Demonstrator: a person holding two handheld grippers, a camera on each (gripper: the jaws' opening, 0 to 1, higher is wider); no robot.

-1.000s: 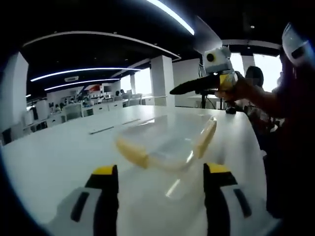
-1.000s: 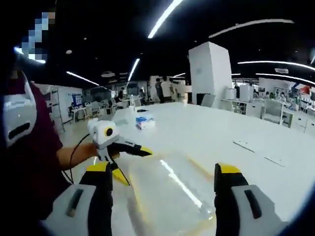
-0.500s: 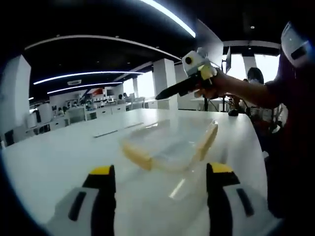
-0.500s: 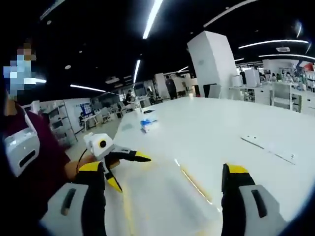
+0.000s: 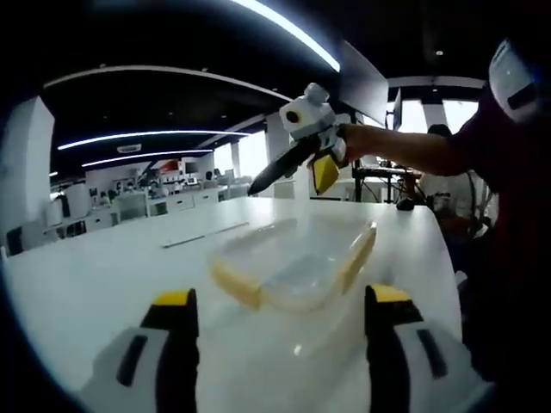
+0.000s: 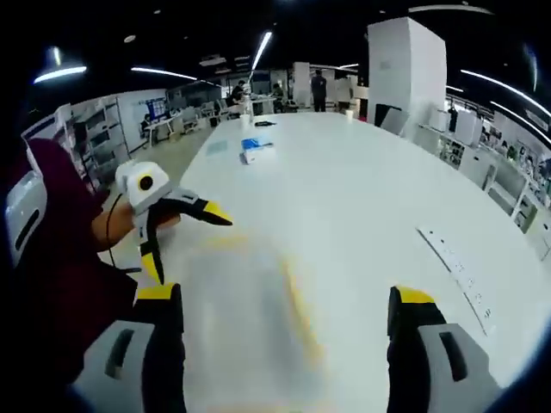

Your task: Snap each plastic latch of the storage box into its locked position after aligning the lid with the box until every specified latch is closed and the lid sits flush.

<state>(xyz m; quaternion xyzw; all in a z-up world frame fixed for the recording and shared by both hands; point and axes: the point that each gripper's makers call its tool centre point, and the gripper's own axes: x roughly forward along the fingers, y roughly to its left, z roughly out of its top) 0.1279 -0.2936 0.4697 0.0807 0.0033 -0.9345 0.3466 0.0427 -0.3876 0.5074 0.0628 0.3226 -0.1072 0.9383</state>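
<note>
A clear plastic storage box (image 5: 288, 262) with yellow latches (image 5: 234, 282) on its sides rests on the white table (image 5: 95, 275), just ahead of my left gripper (image 5: 280, 314), which is open and holds nothing. In the right gripper view the box (image 6: 258, 301) is a blur with yellow streaks, below and between the jaws of my right gripper (image 6: 284, 314), also open. The right gripper (image 5: 289, 182) hangs in the air above the far side of the box, jaws apart. A hand holds the left gripper (image 6: 185, 243) at the box's left side, jaws apart.
A small blue and white packet (image 6: 256, 148) lies far down the table. A long flat strip (image 6: 456, 268) is set into the tabletop at the right. The person's maroon sleeve (image 6: 60, 284) is close on the left. Desks and pillars stand beyond.
The right gripper has risen and swung over the box, its view now tipped down at the table. The left gripper and the box have barely moved.
</note>
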